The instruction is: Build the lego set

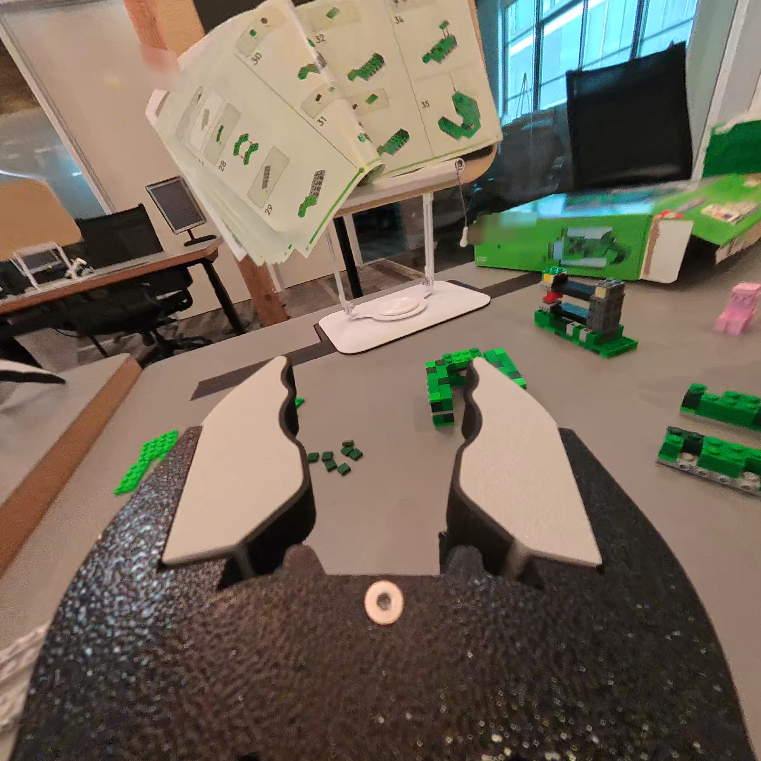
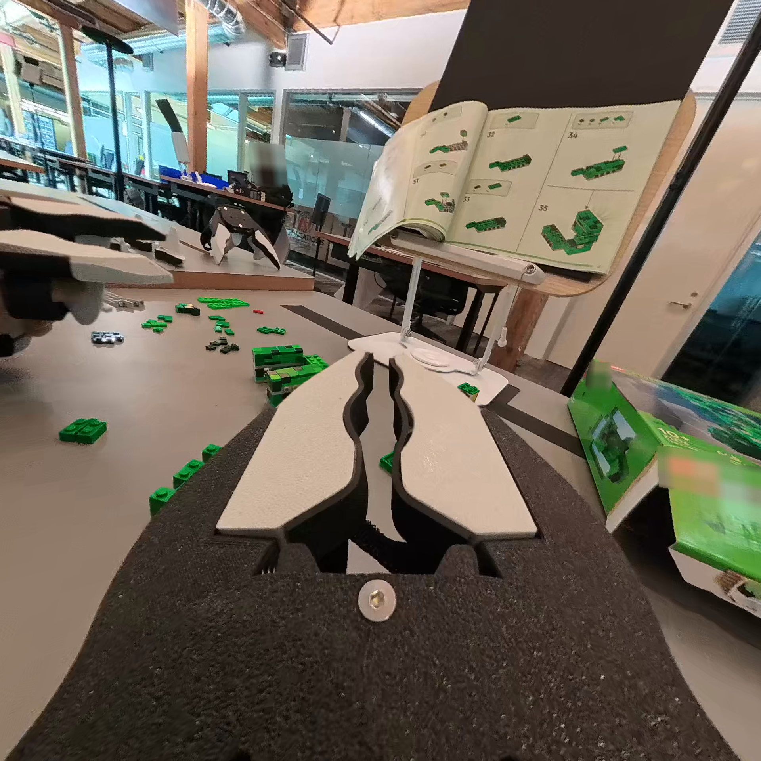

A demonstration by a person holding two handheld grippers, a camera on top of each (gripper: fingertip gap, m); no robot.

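Observation:
My left gripper (image 1: 381, 366) is open and empty, low over the grey table (image 1: 383, 514). Several small dark green tiles (image 1: 335, 457) lie between its fingers. A bent green brick assembly (image 1: 442, 387) lies by its right fingertip. My right gripper (image 2: 381, 358) is shut to a narrow gap with nothing in it. It points at the white stand base (image 2: 453, 366). The same green assembly (image 2: 284, 366) lies just left of its tips. The left gripper (image 2: 164, 255) shows at the far left of the right wrist view. The open instruction booklet (image 1: 329, 103) (image 2: 535, 177) rests on the stand.
A black, grey and green build (image 1: 584, 313), a pink figure (image 1: 739, 309) and two green assemblies (image 1: 720, 405) sit at the right. A green plate (image 1: 148, 457) lies left. Loose green bricks (image 2: 82, 430) are scattered. The green set box (image 2: 617, 444) stands right. Another gripper (image 2: 243, 239) lies on the neighbouring table.

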